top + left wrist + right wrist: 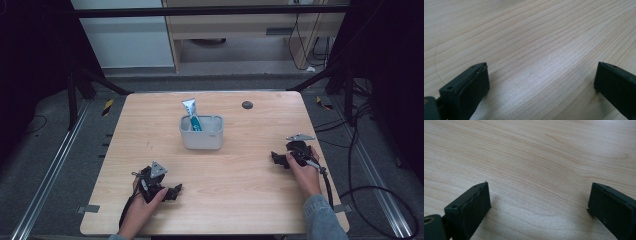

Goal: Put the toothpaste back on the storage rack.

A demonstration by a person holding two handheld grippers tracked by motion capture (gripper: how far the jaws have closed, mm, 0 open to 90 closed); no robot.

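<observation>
Both claws rest low over the bench (235, 200), jaws spread wide with bare wood grain between them. Left claw (176, 191) sits at the near left, right claw (276, 158) at the right edge, each held in a hand. Neither grips anything.

Toothpaste tube (191, 114): stands tilted in the grey bin (201, 140), ahead of both claws and between them, well apart from each. Crimped end up and clear of the rim; the cap end is hidden down inside. The tube leans toward the back left corner of the bin.

Small dark round mark (247, 105) on the bench beyond the bin, ahead and left of the right claw; I cannot tell what it is.

Risks, as judged from this layout:
- Bin looks light and free-standing. A claw coming in level could shove it across the bench rather than reach inside.
- Tube is soft and slanted. Pinching the flat crimp edge-on could let it slip or twist out; squeezing the body could deform it.
- Lifting at an angle could catch the tube on the rim and tip the bin.
- Both claws converging on one narrow bin could collide over it.
</observation>
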